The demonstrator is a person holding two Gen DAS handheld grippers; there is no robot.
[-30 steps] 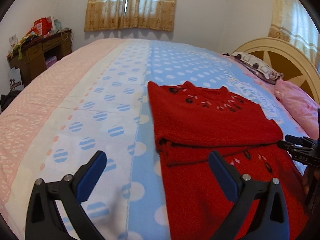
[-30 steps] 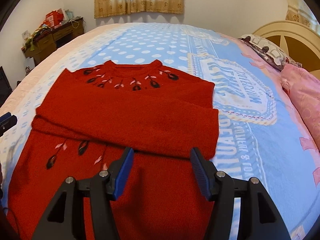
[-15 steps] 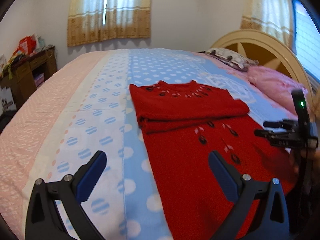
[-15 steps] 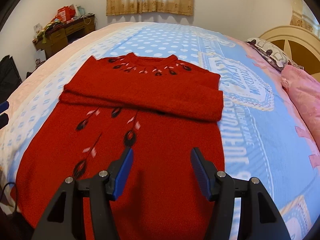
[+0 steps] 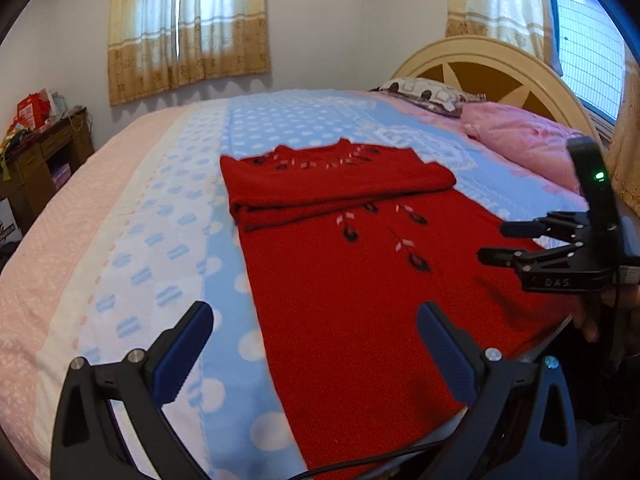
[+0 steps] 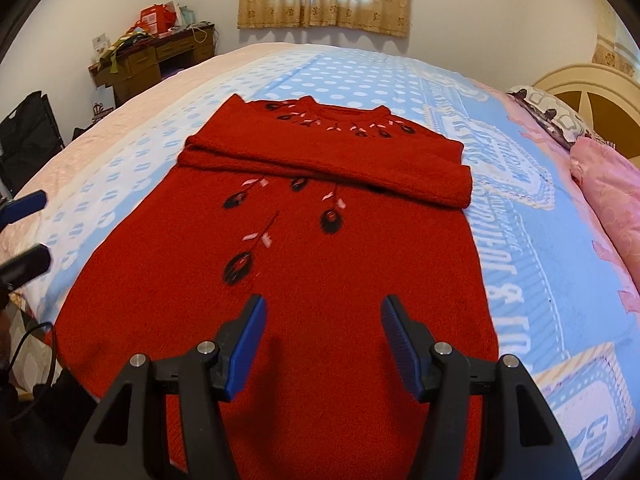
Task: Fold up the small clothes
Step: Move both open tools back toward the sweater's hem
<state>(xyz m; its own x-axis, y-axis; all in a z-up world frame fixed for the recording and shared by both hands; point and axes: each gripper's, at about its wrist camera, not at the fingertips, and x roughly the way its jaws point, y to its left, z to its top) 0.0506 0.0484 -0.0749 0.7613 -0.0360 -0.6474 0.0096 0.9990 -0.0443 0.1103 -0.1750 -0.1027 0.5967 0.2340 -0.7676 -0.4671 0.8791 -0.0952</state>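
A red knitted sweater (image 6: 320, 264) with dark flower embroidery lies flat on the bed, its sleeves folded across the chest just below the collar. In the left wrist view the sweater (image 5: 360, 280) reaches down to the bed's near edge. My left gripper (image 5: 314, 330) hangs open over the sweater's lower left edge, with nothing between its blue pads. My right gripper (image 6: 320, 324) is open above the sweater's lower middle, also empty. From the left wrist view the right gripper (image 5: 496, 242) shows at the sweater's right side. The left gripper's fingertips (image 6: 24, 232) show at the far left of the right wrist view.
The bed wears a blue, white and pink dotted sheet (image 5: 160, 220). A pink pillow (image 5: 524, 140) and a patterned one (image 5: 424, 92) lie by the cream headboard (image 5: 492, 68). A cluttered wooden desk (image 6: 156, 56) stands by the far wall. A black cable (image 5: 360, 464) runs along the bed's near edge.
Both grippers have drawn back toward the near end of the bed, from the folded sleeves to the sweater's lower part. Both stay open and empty. The sweater has not moved.
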